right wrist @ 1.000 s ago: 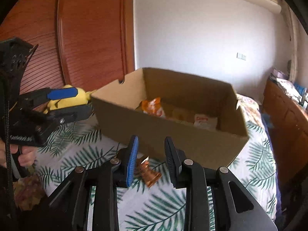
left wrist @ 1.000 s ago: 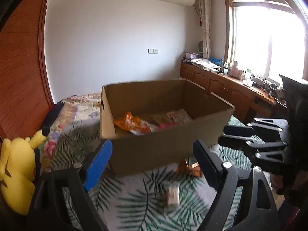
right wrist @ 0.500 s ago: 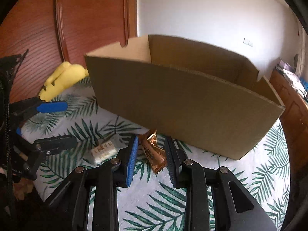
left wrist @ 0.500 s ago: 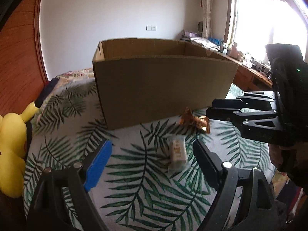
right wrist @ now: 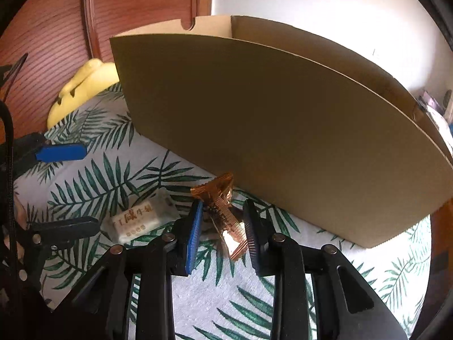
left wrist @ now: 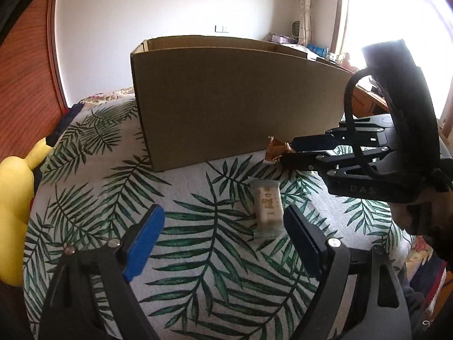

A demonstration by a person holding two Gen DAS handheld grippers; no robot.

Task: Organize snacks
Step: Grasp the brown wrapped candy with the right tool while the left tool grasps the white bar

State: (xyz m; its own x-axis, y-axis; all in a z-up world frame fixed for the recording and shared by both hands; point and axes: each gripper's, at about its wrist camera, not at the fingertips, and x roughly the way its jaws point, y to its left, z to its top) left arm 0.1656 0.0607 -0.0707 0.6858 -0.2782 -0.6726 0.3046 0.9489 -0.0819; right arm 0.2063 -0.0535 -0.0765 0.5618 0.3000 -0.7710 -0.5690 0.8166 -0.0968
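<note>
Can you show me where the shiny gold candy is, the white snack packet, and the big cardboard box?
gold candy [right wrist: 219, 198], right wrist view, on its crinkled wrapper.
white snack packet [left wrist: 267, 202], left wrist view, on the printed middle.
cardboard box [left wrist: 235, 104], left wrist view, on its near wall.

The white snack packet [right wrist: 138, 222] on the leaf-patterned bedspread [right wrist: 93, 187] carries printed Chinese characters in gold-brown. In the right wrist view the large ones look like "咸牛轧", with a smaller mark before them that I cannot read; under them is a row of small round marks, too small to read. In the left wrist view the same packet [left wrist: 267, 202] shows these characters running down its length, but blurred. On the black body of the right gripper [left wrist: 286, 153], in the left wrist view, stand faint raised letters that seem to read "DAS"; any further letters cannot be made out.
</note>
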